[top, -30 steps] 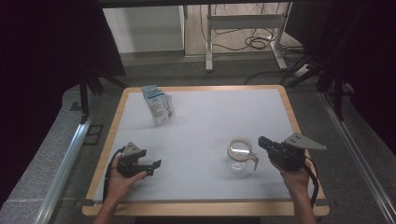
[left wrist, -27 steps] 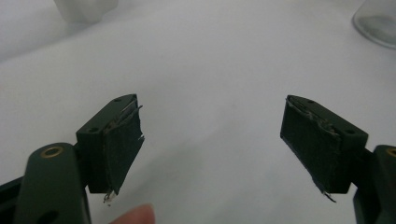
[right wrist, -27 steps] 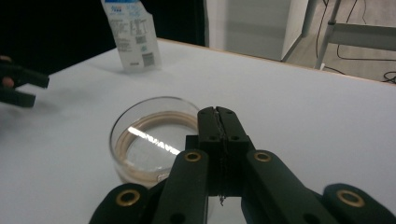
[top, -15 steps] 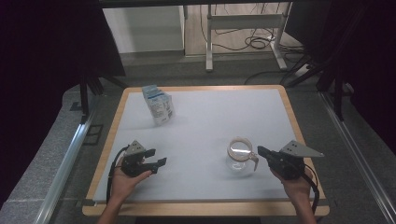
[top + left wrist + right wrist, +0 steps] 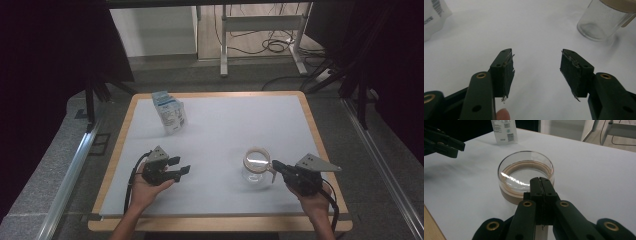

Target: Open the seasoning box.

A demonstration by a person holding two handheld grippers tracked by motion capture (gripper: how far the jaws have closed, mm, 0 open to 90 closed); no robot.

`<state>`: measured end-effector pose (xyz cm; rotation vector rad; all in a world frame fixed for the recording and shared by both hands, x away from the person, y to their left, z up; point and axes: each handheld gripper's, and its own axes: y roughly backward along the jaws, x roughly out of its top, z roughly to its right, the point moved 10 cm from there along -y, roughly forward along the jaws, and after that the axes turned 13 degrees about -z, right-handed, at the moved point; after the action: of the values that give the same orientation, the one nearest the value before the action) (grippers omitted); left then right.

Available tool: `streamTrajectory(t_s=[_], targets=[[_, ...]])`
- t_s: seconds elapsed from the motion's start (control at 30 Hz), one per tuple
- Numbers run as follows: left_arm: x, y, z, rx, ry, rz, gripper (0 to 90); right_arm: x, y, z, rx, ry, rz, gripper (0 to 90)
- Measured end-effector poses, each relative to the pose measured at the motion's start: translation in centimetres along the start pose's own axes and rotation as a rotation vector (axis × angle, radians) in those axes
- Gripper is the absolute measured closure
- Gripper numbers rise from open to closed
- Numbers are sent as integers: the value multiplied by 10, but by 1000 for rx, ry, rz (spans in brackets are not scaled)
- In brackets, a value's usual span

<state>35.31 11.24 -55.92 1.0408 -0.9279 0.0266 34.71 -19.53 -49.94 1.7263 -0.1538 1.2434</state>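
A clear glass jug with a tan collar and a tan handle stands on the white mat, right of centre; it also shows as the jug and the jug. My right gripper is shut, and its tips rest at the collar on the handle side. I cannot tell whether the handle is pinched. My left gripper hovers low over the mat left of the jug. Its jaws have just been closing and still stand apart, with nothing between the left gripper's pads.
A white and blue pouch stands upright at the back left of the mat, also seen as the pouch. The mat lies on a wooden-edged table. Dark frames and cables surround the table on the floor.
The left hand has moved right, toward the middle of the mat, and its jaws have narrowed. The right gripper has shifted slightly nearer the jug's handle.
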Motion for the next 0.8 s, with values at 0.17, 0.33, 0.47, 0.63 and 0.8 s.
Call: streamTrajectory(t_s=[0.17, 0.33, 0.47, 0.63, 0.8], targets=[[5, -7, 6, 22, -25, 4, 488, -2, 2, 2, 5, -17, 15, 900], [17, -16, 16, -4, -50, -9, 538, -8, 1, 5, -19, -18, 9, 900], [24, -18, 23, -28, -62, -4, 526, 5, 9, 6, -26, -25, 63, 900], [21, -19, 21, -34, -45, -12, 508, 6, 1, 1, -17, 12, 26, 900], [18, -20, 20, -48, -31, -12, 484, 1, -3, -1, -16, 13, 9, 900]])
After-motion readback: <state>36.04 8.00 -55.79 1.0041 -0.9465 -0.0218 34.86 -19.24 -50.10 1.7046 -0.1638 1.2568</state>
